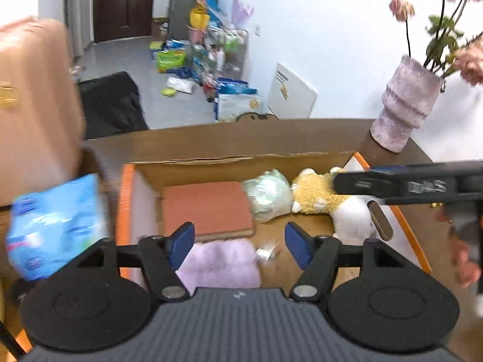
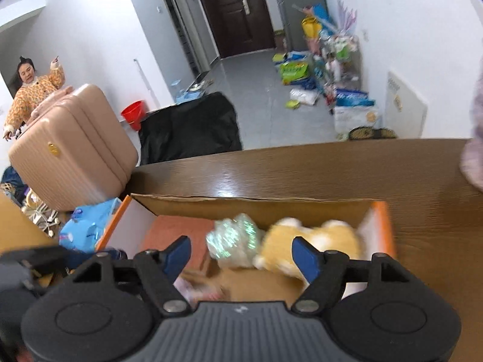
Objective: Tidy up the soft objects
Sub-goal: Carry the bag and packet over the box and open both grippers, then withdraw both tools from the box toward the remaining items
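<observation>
Both pairs of tongs stood released and gripped nothing: the left tongs [image 1: 240, 242] hovered over the near end of the cardboard box [image 1: 241, 150], and the right tongs [image 2: 241, 259] hung above its middle. Under the left tongs lay a lilac fluffy cloth [image 1: 223, 262]; farther in sat a flat pink pad [image 1: 208, 208], a crinkly pale-green bundle [image 1: 268, 194], a yellow plush toy [image 1: 317, 194] and a white plush [image 1: 351, 220] toward the right wall. By this showing most soft things were already boxed. A blue packet [image 1: 54, 226] sat outside the box at its left, seemingly left to do. The box stood on a brown worktop [image 2: 302, 172].
</observation>
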The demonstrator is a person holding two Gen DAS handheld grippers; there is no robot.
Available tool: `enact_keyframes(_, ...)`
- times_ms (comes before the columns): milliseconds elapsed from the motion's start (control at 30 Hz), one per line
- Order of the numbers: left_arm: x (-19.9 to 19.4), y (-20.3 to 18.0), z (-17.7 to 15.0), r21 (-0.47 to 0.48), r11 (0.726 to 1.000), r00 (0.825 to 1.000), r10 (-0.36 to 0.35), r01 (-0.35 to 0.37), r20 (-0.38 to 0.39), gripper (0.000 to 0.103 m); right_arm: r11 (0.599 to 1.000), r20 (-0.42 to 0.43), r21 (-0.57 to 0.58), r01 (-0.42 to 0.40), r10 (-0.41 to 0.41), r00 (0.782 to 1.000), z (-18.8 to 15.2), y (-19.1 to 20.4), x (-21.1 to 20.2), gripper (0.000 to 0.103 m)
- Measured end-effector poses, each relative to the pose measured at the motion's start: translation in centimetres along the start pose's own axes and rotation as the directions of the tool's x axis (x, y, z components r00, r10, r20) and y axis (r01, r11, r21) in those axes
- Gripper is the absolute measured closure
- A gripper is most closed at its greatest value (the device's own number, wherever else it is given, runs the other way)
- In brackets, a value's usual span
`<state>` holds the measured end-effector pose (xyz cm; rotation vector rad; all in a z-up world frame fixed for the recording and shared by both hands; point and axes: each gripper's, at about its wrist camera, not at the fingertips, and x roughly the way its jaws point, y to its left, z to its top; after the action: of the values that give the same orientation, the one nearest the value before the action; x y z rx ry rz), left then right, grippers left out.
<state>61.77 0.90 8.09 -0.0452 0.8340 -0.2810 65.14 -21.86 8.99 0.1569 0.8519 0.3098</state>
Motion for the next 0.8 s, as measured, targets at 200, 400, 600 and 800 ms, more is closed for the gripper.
enact_keyframes(200, -7.5, 0.6, -2.7, -0.022, 0.998, 0.997, 0.061, -0.059, 0.054, 0.024, 0.997, 0.073, -0.010, 0.073, -0.072, 0.995, -3.6, -0.8, -8.9, 0.021)
enact_keyframes(400, -13.6, 0.3, -11.2, -0.061, 0.994, 0.982, 0.096, -0.087, 0.166, 0.021, 1.000, 0.191, 0.004, 0.004, -0.004, 0.982, -13.6, -0.4, -17.0, 0.020)
enact_keyframes(600, -19.7, -2.8, -23.0, -0.040, 0.983, 0.920, 0.183, -0.180, 0.345, 0.015, 0.996, 0.390, -0.077, 0.036, -0.003, 0.921, -26.4, 2.3, -22.7, 0.011)
enact_keyframes(800, -22.3, -5.9, -32.7, -0.078, 0.984, 0.921, 0.175, -0.158, 0.349, 0.010, 0.998, 0.428, -0.056, 0.030, -0.003, 0.904, -37.2, 5.3, -24.3, 0.008)
